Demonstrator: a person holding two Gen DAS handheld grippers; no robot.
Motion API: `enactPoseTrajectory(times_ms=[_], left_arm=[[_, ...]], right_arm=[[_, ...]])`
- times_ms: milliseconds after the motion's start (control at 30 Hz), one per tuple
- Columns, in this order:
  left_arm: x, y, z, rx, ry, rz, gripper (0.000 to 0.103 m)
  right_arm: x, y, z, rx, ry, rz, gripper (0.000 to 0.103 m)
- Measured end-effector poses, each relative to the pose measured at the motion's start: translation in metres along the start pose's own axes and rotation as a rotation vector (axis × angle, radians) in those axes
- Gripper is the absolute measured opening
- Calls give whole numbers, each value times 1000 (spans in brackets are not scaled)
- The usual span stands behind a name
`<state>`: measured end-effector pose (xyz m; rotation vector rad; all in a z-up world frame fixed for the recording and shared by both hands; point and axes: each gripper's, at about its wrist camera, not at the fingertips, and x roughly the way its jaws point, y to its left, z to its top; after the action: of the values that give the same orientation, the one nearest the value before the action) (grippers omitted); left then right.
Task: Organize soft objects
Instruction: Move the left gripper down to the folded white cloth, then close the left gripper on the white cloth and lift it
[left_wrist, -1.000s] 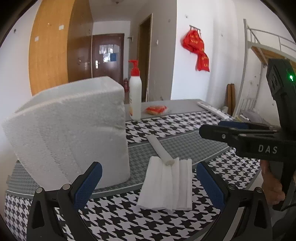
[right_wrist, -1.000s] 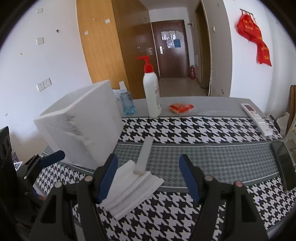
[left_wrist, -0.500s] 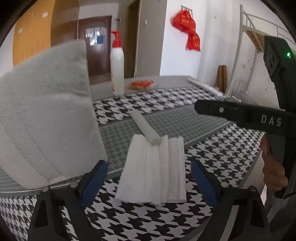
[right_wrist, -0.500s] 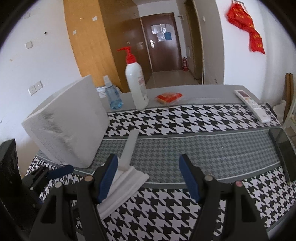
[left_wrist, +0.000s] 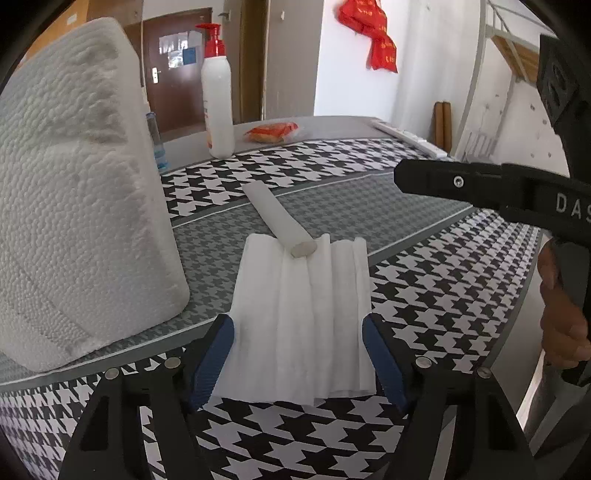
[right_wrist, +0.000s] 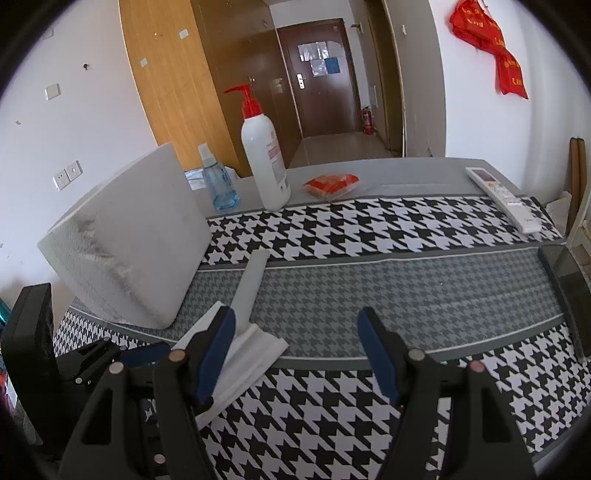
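Observation:
A folded white cloth (left_wrist: 303, 306) lies on the houndstooth table cover, with a white tube (left_wrist: 277, 218) resting on its far edge. My left gripper (left_wrist: 297, 350) is low over the cloth's near end. Its jaws are closing, the cloth lies between them, and the blue pads (left_wrist: 218, 350) stand right at its side edges. A big white foam block (left_wrist: 81, 192) stands just left of it. In the right wrist view my right gripper (right_wrist: 295, 328) hovers open and empty above the grey band, with the cloth (right_wrist: 251, 354) and the left gripper (right_wrist: 140, 354) at its lower left.
At the table's back stand a pump bottle (right_wrist: 266, 162), a blue spray bottle (right_wrist: 219, 184), an orange packet (right_wrist: 330, 184) and a white remote (right_wrist: 498, 195). A dark flat device (right_wrist: 569, 288) lies at the right edge. A hand (left_wrist: 561, 325) holds the right gripper.
My left gripper has come down and forward onto the folded cloth, and its jaws have narrowed around it. The right gripper has shifted only slightly and kept the same width.

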<state>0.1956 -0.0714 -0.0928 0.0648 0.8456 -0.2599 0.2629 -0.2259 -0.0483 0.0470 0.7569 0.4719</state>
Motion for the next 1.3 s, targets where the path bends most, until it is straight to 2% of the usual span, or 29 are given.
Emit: enactPoseTrajectory(times_ms=[267,333,567,633,800,967,1067,1300], left_arm=[[7,-4,3,23,27,44,63],[6,-5,2,25,24,50,53],[3,-2,2,14,15,56,34],[2,-1,1,9,13,59,21],[1,-5,0,16,8,26,8],[-1,-9,-1,12,4,-13,7],[-4,-13,-2,11,1,-78,7],[-11,-18,-3,31,-17,-85,7]], right_arm=[[-2,0,-1,0,0,4,73],[-2,1,-2,1,2,6,73],[-3,6,-4,-8,6,16,73],[-3,8,-5,-15,11,22,73],[-2,9,-6,-22,11,15,73],[-5,5,-7,-11,12,6,73],[-6,3,-9,-4,14,1,73],[-10,-2,-12,7,14,-11,73]])
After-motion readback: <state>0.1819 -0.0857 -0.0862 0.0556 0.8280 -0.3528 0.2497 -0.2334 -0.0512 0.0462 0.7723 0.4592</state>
